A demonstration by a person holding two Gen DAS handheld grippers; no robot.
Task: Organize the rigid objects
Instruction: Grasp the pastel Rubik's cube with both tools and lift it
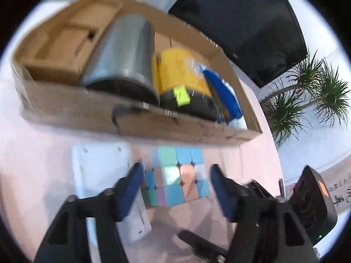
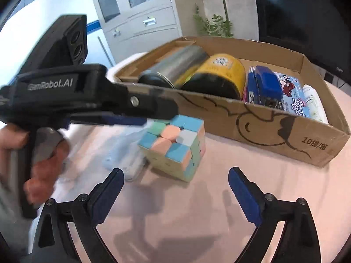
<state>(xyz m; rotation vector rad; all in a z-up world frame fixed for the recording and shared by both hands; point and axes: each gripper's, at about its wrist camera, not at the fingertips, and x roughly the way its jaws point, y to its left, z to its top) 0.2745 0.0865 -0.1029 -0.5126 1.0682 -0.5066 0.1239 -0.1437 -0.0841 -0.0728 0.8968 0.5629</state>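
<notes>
A pastel puzzle cube (image 1: 175,177) (image 2: 173,146) rests on the pink table, just in front of the cardboard box (image 1: 136,120) (image 2: 263,129). My left gripper (image 1: 176,167) reaches over it with the cube between its blue pads. The left pad is at the cube's side and a thin gap shows on the right, so it is open. From the right wrist view the left gripper (image 2: 169,110) comes in from the left, blurred, at the cube's top edge. My right gripper (image 2: 175,171) stands wide open short of the cube, with nothing between its fingers.
The box holds a silver can (image 1: 122,50) (image 2: 175,65), a yellow can (image 1: 182,74) (image 2: 219,74), a blue item (image 2: 265,83), a printed packet (image 2: 291,96) and a white tube (image 2: 313,100). A flat white piece (image 1: 98,175) (image 2: 125,157) lies left of the cube. A hand (image 2: 43,153) holds the left gripper.
</notes>
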